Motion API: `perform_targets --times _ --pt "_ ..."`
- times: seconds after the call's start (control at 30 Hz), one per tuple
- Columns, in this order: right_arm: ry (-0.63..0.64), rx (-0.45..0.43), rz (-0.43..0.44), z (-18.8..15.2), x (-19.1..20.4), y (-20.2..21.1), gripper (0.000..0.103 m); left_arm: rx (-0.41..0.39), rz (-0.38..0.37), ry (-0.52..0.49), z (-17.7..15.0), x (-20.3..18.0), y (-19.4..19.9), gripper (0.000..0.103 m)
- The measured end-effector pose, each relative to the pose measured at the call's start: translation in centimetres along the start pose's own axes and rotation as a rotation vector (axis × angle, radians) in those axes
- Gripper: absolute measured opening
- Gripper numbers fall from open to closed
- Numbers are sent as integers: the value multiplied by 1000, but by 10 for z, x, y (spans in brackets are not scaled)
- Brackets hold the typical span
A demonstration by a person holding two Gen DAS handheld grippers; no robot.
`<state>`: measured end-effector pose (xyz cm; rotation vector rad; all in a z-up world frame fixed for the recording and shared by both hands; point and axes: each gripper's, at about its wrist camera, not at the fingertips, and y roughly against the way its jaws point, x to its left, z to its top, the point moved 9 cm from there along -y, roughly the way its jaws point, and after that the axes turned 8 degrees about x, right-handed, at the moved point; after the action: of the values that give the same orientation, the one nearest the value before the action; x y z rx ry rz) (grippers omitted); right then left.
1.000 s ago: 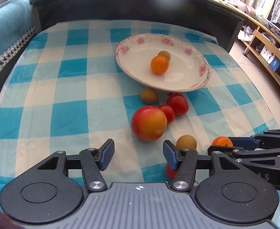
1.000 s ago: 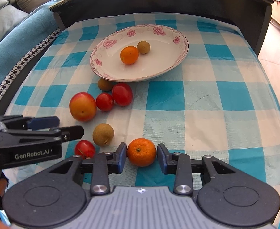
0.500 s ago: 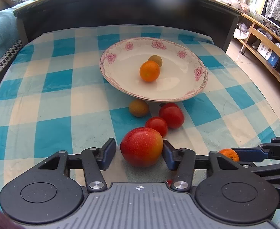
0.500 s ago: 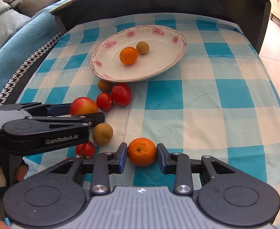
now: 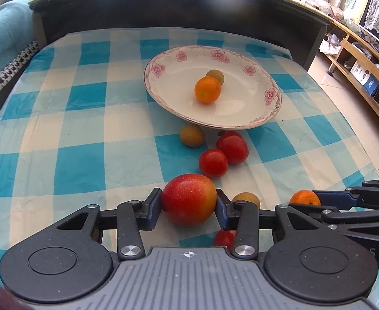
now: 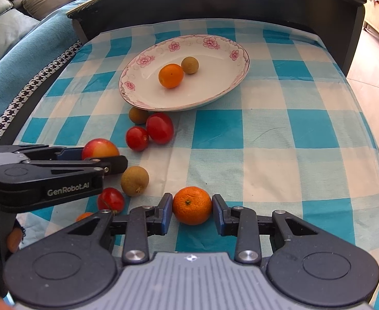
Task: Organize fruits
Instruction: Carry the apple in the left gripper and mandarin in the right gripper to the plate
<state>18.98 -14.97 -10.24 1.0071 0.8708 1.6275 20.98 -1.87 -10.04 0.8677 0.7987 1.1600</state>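
Observation:
My left gripper (image 5: 188,208) is shut on a red-yellow apple (image 5: 189,199), its pads touching both sides; the apple also shows in the right wrist view (image 6: 100,149). My right gripper (image 6: 192,213) is shut on a mandarin (image 6: 192,205) on the checked cloth, pads against both sides. A white flowered plate (image 6: 215,87) farther back holds an orange (image 6: 171,75) and a longan (image 6: 190,65). Two red tomatoes (image 6: 160,128) (image 6: 137,138) and a longan (image 6: 137,115) lie just before the plate.
A longan (image 6: 134,180) and a red tomato (image 6: 111,199) lie between the two grippers. A dark raised board (image 6: 215,7) borders the table's far side. A blue sofa (image 6: 11,51) stands to the left. The table drops to the floor on the right.
My left gripper moved forward around the apple and closed on it. My right gripper closed from a small gap onto the mandarin.

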Motion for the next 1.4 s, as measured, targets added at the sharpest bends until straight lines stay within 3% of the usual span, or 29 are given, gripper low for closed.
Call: perform_targets --times 0.77,1.4 --pt "-6 -82 13 31 10 19 35 -42 -33 5 16 -13 19 51" --pt "-74 -130 28 84 -12 16 35 -72 -11 18 68 -15 5 50"
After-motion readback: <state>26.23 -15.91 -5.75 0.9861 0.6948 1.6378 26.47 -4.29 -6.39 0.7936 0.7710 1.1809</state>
